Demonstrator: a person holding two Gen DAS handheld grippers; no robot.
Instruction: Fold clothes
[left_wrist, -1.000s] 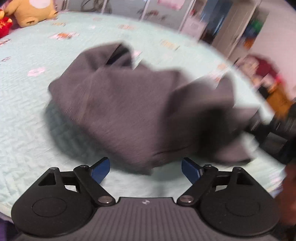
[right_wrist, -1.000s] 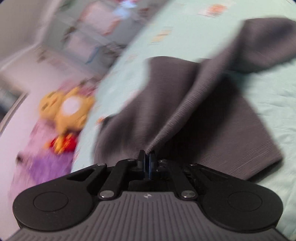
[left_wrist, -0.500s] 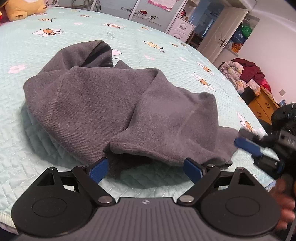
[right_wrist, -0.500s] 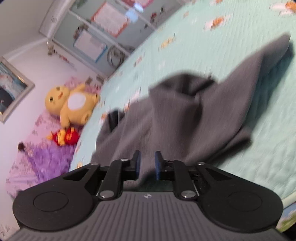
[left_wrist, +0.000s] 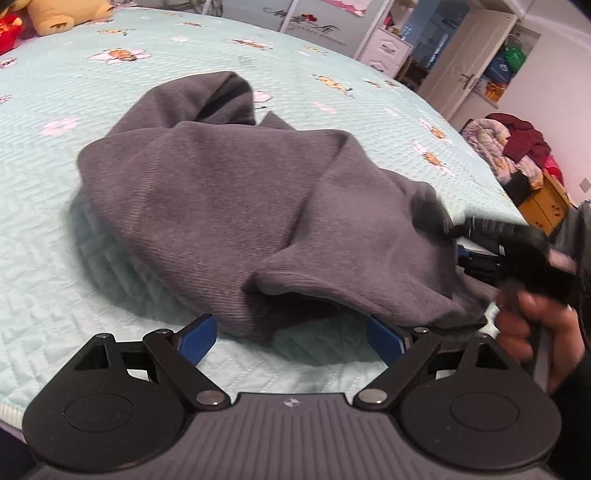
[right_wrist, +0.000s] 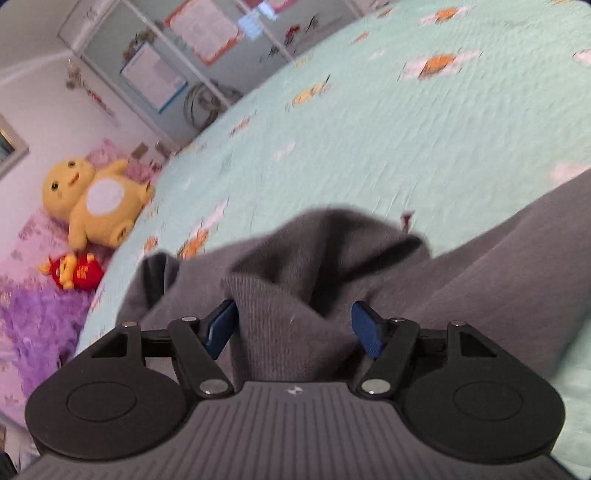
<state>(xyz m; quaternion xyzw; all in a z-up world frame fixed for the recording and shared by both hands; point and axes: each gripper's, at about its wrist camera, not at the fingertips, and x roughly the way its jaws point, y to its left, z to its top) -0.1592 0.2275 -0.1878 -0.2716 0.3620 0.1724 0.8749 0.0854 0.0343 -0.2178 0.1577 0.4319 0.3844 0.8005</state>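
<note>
One grey garment (left_wrist: 236, 192) lies crumpled; left gripper (left_wrist: 291, 339) and right gripper (right_wrist: 293, 328) both gape, empty.

Garment on the bed, a gripper at each near edge.

The garment (left_wrist: 229, 192) lay bunched on the bed (left_wrist: 55, 206), near its front edge. The left gripper (left_wrist: 291, 334) sat just before the garment's near hem, one of its fingers (left_wrist: 195, 338) on either side of a fold. The right gripper (left_wrist: 491, 247) lay at the garment's right edge, with the hand (left_wrist: 535, 325) behind it. In the right wrist view, cloth rose between that gripper's fingers (right_wrist: 221, 328). A plush toy (right_wrist: 92, 203) sat at the bed's far left, a smaller toy (right_wrist: 74, 271) before it. A clothes pile (left_wrist: 513, 147) lay beyond the bed's right side.
</note>
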